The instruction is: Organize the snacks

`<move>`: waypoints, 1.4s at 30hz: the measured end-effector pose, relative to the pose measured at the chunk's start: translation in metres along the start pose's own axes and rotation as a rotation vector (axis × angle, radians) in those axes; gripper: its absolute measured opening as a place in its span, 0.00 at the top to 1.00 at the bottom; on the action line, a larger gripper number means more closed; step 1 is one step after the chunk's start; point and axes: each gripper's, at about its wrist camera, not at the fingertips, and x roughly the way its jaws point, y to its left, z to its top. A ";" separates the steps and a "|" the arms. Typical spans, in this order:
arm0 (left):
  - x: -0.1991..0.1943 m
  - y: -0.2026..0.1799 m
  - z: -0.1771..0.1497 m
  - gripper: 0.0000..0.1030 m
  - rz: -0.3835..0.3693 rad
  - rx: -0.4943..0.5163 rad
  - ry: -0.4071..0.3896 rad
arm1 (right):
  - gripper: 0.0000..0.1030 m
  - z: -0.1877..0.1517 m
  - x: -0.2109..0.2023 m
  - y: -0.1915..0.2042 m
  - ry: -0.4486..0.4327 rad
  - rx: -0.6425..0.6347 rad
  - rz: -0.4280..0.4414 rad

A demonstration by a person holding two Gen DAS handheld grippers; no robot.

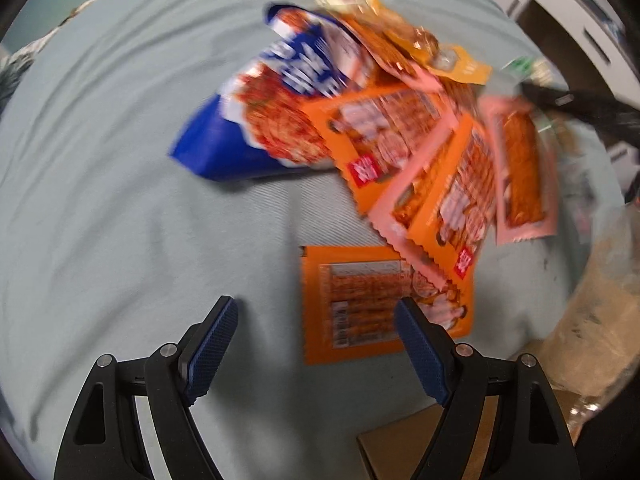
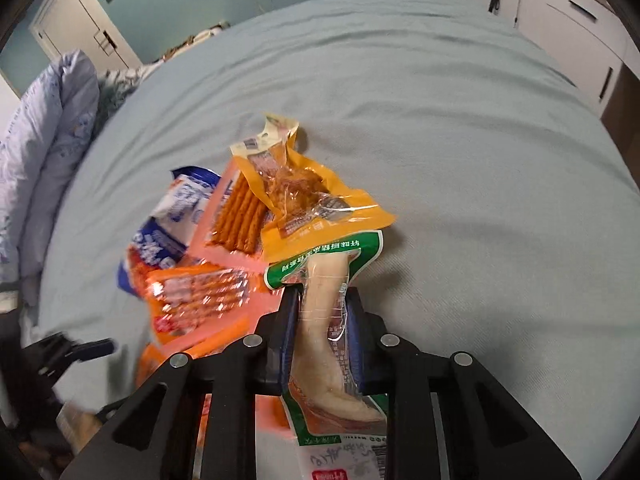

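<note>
A heap of snack packets lies on a pale blue bed sheet (image 1: 120,200). The heap includes a blue bag (image 1: 248,128), several orange packets (image 1: 380,128) and a pink packet of sticks (image 1: 524,168). One orange packet (image 1: 360,300) lies flat apart from the heap, just under my open left gripper (image 1: 316,302), whose right finger is over it. My right gripper (image 2: 323,292) is shut on a green-edged packet of pale meat (image 2: 324,320), which stands on edge between the pads. A yellow packet (image 2: 304,192) rests against its top. The blue bag (image 2: 176,216) lies to the left.
A cardboard box (image 1: 404,448) and a clear plastic bag (image 1: 600,320) sit at the bed's near right edge. Pillows (image 2: 48,140) lie at the left, and white cabinets (image 2: 580,32) stand beyond the bed on the right. The sheet stretches wide to the right of the heap.
</note>
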 end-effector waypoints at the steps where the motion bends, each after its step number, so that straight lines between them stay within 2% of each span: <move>1: 0.006 -0.003 0.000 0.18 0.014 0.019 0.013 | 0.80 -0.001 -0.009 -0.003 -0.010 0.008 0.007; 2: 0.009 -0.007 -0.001 0.13 0.021 0.040 0.013 | 0.80 -0.005 -0.023 -0.007 -0.024 0.024 0.029; 3: 0.012 -0.012 -0.002 0.03 0.012 0.062 0.009 | 0.80 -0.007 -0.037 -0.008 -0.040 0.046 0.054; 4: 0.016 -0.017 -0.002 0.00 0.018 0.088 0.018 | 0.80 -0.011 -0.052 -0.007 -0.052 0.062 0.079; 6: 0.018 -0.024 -0.003 0.00 0.034 0.114 -0.006 | 0.80 -0.019 -0.079 -0.006 -0.077 0.078 0.134; 9: 0.019 -0.025 -0.003 0.01 0.019 0.108 0.000 | 0.80 -0.039 -0.106 0.000 -0.108 0.079 0.200; 11: 0.017 -0.025 -0.003 0.07 0.009 0.111 -0.004 | 0.80 -0.058 -0.112 -0.001 -0.103 0.084 0.231; 14: 0.006 -0.028 0.007 0.33 -0.016 0.135 -0.014 | 0.80 -0.084 -0.117 -0.017 -0.070 0.127 0.288; 16: -0.004 -0.030 0.011 0.41 -0.014 0.139 -0.016 | 0.80 -0.092 -0.113 -0.022 -0.044 0.145 0.284; 17: -0.005 -0.030 0.012 0.44 -0.021 0.137 -0.021 | 0.80 -0.089 -0.111 -0.021 -0.038 0.145 0.280; 19: -0.009 -0.025 0.015 0.62 -0.034 0.111 -0.037 | 0.80 -0.081 -0.106 -0.017 -0.043 0.124 0.283; 20: -0.013 -0.019 0.018 0.66 -0.057 0.077 -0.037 | 0.80 -0.076 -0.105 -0.014 -0.045 0.116 0.282; 21: -0.016 -0.011 0.019 0.77 -0.081 0.040 -0.041 | 0.80 -0.073 -0.106 -0.011 -0.049 0.102 0.280; 22: -0.018 -0.006 0.021 0.97 -0.086 0.016 -0.049 | 0.80 -0.069 -0.105 -0.006 -0.055 0.094 0.278; 23: -0.020 0.000 0.022 0.99 -0.105 -0.009 -0.049 | 0.80 -0.069 -0.105 -0.004 -0.057 0.084 0.279; 27: -0.024 0.006 0.020 1.00 -0.140 -0.037 -0.055 | 0.80 -0.075 -0.098 0.001 -0.053 0.081 0.283; 30: -0.041 0.011 0.012 1.00 -0.196 -0.091 -0.093 | 0.80 -0.079 -0.101 -0.005 -0.072 0.099 0.283; 37: -0.117 0.030 -0.030 1.00 -0.253 -0.174 -0.292 | 0.80 -0.092 -0.118 -0.015 -0.138 0.127 0.275; 39: -0.143 0.027 -0.046 1.00 -0.248 -0.171 -0.359 | 0.80 -0.097 -0.125 -0.014 -0.157 0.127 0.274; 42: -0.177 0.027 -0.081 1.00 -0.284 -0.174 -0.468 | 0.80 -0.109 -0.136 -0.010 -0.185 0.119 0.281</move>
